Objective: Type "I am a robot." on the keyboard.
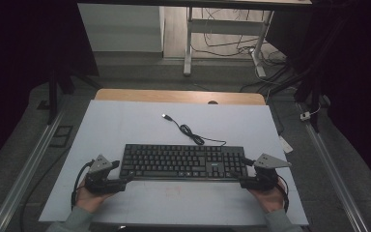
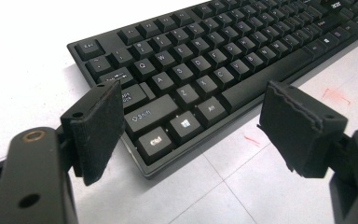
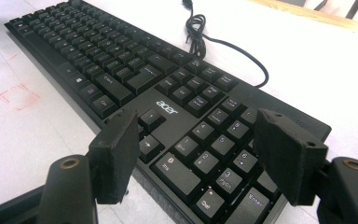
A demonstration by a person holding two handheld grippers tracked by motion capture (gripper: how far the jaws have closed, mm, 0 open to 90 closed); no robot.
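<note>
I judge the work is only at its beginning: the black keyboard (image 1: pixel 183 162) lies flat in the middle of the desk (image 1: pixel 125 125), not yet gripped. My left gripper (image 1: pixel 125 180) stands at its left near corner and my right gripper (image 1: pixel 241 178) at its right near corner, both with jaws apart and nothing clamped. The grasp itself is left to do. Its USB cable (image 1: pixel 189 131) lies loose behind it. The desk has a white cover with faint red marks (image 2: pixel 336 95); the room around is dark, with another desk frame (image 1: pixel 222 38) behind.

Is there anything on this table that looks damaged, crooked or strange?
Nothing serious. The keyboard lies straight and whole on the white mat. Its cable lies loose behind it, unplugged, and faint red marks stain the mat in front.
</note>
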